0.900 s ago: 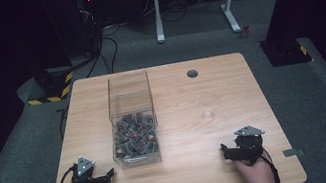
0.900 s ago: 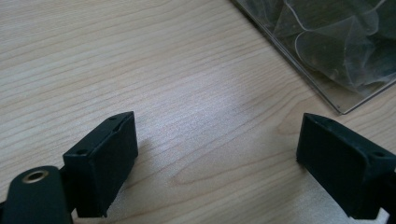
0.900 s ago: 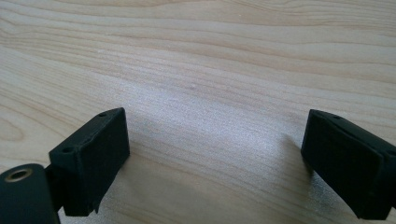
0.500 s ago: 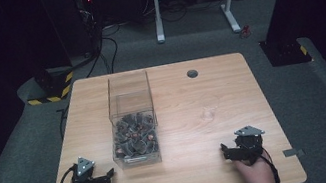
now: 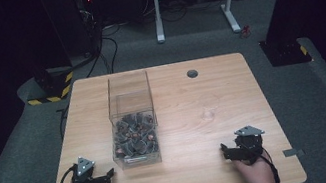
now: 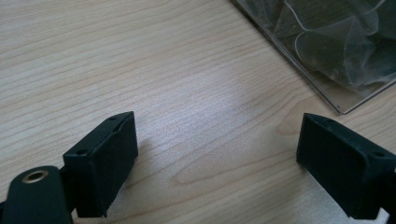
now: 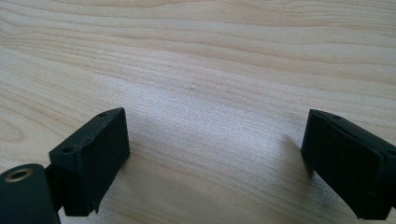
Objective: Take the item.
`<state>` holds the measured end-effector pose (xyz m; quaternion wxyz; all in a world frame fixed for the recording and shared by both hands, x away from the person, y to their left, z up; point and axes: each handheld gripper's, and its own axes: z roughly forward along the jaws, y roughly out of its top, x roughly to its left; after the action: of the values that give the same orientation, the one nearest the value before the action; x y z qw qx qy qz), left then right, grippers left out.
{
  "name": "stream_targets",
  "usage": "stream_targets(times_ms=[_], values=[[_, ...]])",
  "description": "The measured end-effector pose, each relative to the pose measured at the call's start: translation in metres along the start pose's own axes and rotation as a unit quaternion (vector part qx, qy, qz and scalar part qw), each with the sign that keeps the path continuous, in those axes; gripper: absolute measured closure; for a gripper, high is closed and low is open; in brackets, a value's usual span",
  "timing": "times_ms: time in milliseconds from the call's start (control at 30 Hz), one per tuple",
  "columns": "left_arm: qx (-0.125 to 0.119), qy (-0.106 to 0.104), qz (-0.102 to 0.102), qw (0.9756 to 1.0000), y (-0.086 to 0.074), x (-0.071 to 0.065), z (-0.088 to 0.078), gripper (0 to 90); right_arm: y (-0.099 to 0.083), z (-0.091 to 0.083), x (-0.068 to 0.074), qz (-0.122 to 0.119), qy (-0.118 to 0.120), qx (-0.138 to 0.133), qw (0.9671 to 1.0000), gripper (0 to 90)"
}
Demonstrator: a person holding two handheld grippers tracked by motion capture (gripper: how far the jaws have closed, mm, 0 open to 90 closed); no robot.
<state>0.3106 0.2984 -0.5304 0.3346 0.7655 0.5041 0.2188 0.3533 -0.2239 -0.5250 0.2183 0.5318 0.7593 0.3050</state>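
Both grippers sit low at the near edge of the table (image 5: 195, 111), one per hand. L gripper (image 5: 96, 180) rests just beside the near-left corner of the clear box (image 5: 134, 127); its jaws stand spread wide w/ nothing but bare wood between them, and in the left gripper view that box corner (image 6: 327, 56) shows up ahead and to the right, apart from the jaws. R gripper (image 5: 235, 152) is well apart from the box, off to the near right; jaws likewise spread, only wood grain between them in the right gripper view.

Box stands upright, mid-left on the table, its lower half heaped w/ small dark pieces (image 5: 133, 136), some w/ coppery spots; can't tell what they are exactly.

Progress, as I judge it: nothing started. No piece lies out on the tabletop, nothing gripped, all contents in the box. Whole job remains, prob. beginning w/ a reach into the box, L gripper being nearest.
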Motion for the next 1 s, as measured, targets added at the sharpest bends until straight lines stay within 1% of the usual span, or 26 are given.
stream_targets(times_ms=[233, 367, 433, 500, 567, 600, 667, 767, 800, 900, 933, 1000], values=[[0.0, 0.0, 0.0, 1.0, 0.0, 0.0, 0.0, 12.8, 0.0, -0.001, 0.0, -0.003, 0.001, -0.003, 1.0, 9.8], [0.0, 0.0, 0.0, 1.0, 0.0, 0.0, 0.0, 12.8, 0.0, -0.004, -0.003, 0.002, 0.001, -0.015, 0.9999, 10.8], [0.0, 0.0, 0.0, 1.0, 0.0, 0.0, 0.0, 12.8, 0.001, -0.006, -0.003, 0.007, 0.005, -0.018, 0.9998, 10.9], [0.0, 0.0, 0.0, 1.0, 0.0, 0.0, 0.0, 12.8, 0.002, -0.007, -0.004, 0.001, 0.008, -0.024, 0.9997, 11.1], [0.0, 0.0, 0.0, 1.0, 0.0, 0.0, 0.0, 12.8, 0.003, -0.009, -0.002, 0.001, 0.009, -0.026, 0.9996, 11.3], [0.0, 0.0, 0.0, 1.0, 0.0, 0.0, 0.0, 12.8, 0.003, -0.01, -0.002, -0.002, 0.01, -0.031, 0.9995, 11.6], [0.0, 0.0, 0.0, 1.0, 0.0, 0.0, 0.0, 12.8, 0.004, -0.012, 0.0, 0.0, 0.014, -0.034, 0.9993, 12.2], [0.0, 0.0, 0.0, 1.0, 0.0, 0.0, 0.0, 12.8, 0.005, -0.013, 0.002, -0.006, 0.02, -0.037, 0.9991, 12.7], [0.0, 0.0, 0.0, 1.0, 0.0, 0.0, 0.0, 12.8, 0.005, -0.014, 0.004, -0.004, 0.021, -0.039, 0.999, 12.8], [0.0, 0.0, 0.0, 1.0, 0.0, 0.0, 0.0, 12.8, 0.006, -0.014, 0.006, -0.012, 0.025, -0.043, 0.9987, 12.9], [0.0, 0.0, 0.0, 1.0, 0.0, 0.0, 0.0, 12.8, 0.006, -0.014, 0.007, -0.01, 0.026, -0.043, 0.9987, 12.9], [0.0, 0.0, 0.0, 1.0, 0.0, 0.0, 0.0, 12.8, 0.007, -0.014, 0.009, -0.014, 0.027, -0.045, 0.9985, 13.1]])
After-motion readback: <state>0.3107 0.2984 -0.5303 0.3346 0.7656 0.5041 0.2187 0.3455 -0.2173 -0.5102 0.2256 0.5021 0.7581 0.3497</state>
